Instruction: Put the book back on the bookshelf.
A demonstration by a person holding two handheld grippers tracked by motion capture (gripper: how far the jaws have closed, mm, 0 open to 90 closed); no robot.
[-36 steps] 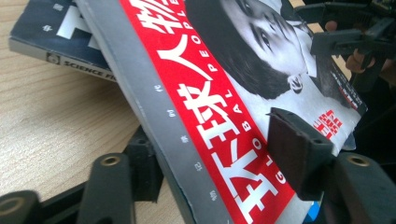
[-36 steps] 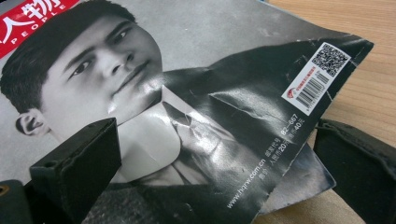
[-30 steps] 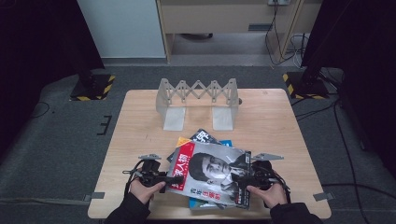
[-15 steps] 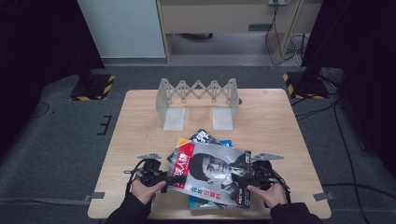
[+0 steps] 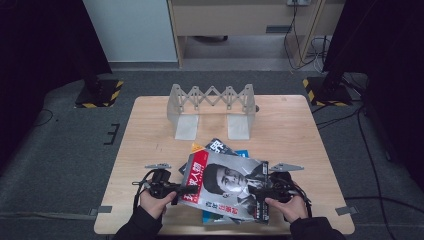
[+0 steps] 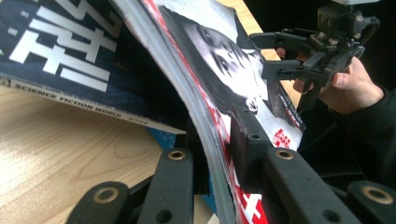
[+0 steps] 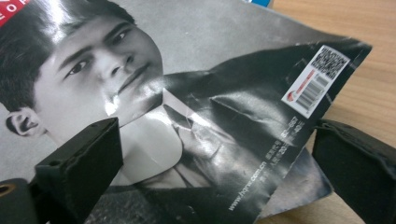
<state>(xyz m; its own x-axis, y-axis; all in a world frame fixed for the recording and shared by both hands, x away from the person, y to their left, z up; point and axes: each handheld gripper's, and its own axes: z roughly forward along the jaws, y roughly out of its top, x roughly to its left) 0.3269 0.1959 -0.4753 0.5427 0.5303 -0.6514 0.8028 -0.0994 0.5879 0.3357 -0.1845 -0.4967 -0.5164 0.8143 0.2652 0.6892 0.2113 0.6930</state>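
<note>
My left tongs point(image 6: 219, 154) have just been closing and now pinch the left edge of the portrait magazine point(image 5: 227, 187); my right tongs point(image 7: 215, 154) stand released astride its right corner. The magazine tilts atop the stack at the near edge of the bench point(image 5: 295, 130), its long axis running between my hands; the right side needs gripping next, I judge.

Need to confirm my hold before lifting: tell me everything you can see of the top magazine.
The top magazine is glossy, with a black-and-white portrait cover, red title block and a barcode corner. It lies tilted on the magazine pile at the table's near edge, cover creased. The left gripper has just closed on its spine edge; the right gripper straddles its corner, open.
</note>
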